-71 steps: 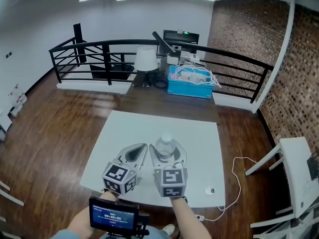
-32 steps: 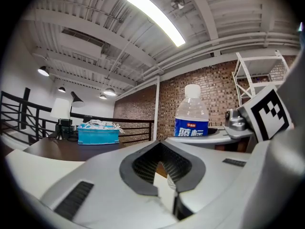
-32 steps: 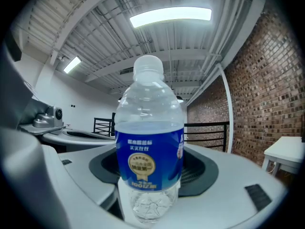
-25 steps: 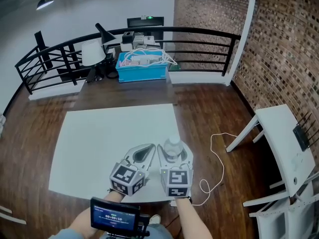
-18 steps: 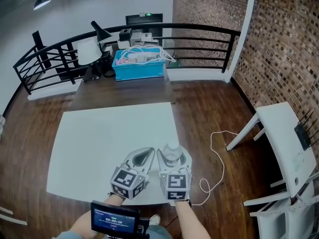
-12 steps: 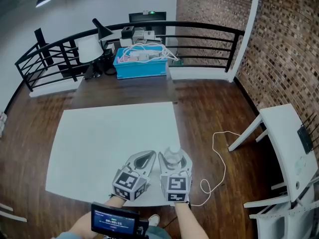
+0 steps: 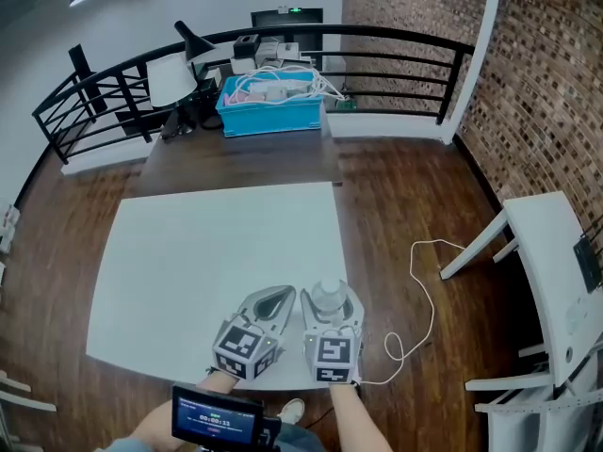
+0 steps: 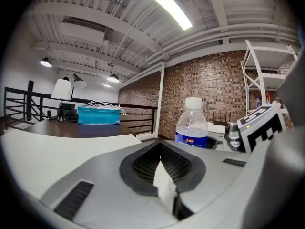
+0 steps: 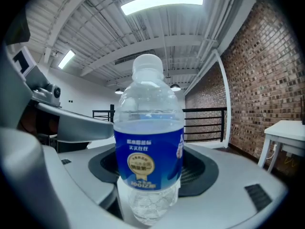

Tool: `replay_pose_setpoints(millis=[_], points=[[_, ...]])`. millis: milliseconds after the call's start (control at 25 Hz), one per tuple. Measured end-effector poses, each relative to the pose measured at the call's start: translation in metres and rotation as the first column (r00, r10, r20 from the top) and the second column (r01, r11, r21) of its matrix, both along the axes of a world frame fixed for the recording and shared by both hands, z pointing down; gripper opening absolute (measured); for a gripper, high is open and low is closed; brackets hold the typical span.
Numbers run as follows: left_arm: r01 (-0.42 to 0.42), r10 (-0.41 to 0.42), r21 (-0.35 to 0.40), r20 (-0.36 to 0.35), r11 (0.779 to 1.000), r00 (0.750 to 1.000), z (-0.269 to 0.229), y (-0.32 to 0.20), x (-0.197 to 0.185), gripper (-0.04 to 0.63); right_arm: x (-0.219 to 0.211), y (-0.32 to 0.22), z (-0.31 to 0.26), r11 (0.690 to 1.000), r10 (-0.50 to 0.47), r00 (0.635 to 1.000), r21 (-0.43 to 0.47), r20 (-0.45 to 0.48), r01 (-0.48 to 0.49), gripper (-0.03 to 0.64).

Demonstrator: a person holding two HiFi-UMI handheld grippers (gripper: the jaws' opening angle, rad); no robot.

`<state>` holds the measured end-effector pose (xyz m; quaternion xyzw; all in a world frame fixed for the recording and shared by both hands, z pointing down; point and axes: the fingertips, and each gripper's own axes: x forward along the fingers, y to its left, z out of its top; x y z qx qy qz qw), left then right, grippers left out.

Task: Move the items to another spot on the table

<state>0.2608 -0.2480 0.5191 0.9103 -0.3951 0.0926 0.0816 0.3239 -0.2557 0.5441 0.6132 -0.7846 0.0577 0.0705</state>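
While its jaws are clamped on the sides of the water bottle (image 9: 148, 142), the right gripper (image 7: 330, 296) is seen at the near right corner of the white table (image 7: 207, 252), with the bottle kept upright. Just beside it, toward the table's left, the left gripper (image 7: 281, 295) is seen with jaws pressed together on nothing. Beyond the table's far edge, a blue bin (image 7: 271, 117) of cables is seen.

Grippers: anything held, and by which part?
Right gripper clamps the upright water bottle around its lower body. Left gripper is shut on nothing.
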Motion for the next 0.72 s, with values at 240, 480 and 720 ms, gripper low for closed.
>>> replay_pose_setpoints(millis=[240,480,720], points=[[0.006,-0.006,-0.005,-0.001,1.0,1.0,-0.0024,-0.0013,-0.0003,0.006,-0.0029,0.0032,-0.0038,0.999,-0.009,1.0,0.043,-0.02,0.01,0.321],[0.002,-0.002,-0.009,-0.009,1.0,1.0,-0.0009,0.0023,-0.001,0.006,-0.0029,0.0055,-0.0018,1.0,0.001,1.0,0.03,-0.018,-0.001,0.328],[0.011,-0.011,-0.002,-0.01,1.0,1.0,-0.0095,0.0037,-0.0023,0.006,0.0009,0.0076,-0.0012,1.0,0.01,1.0,0.004,0.003,-0.01,0.35]])
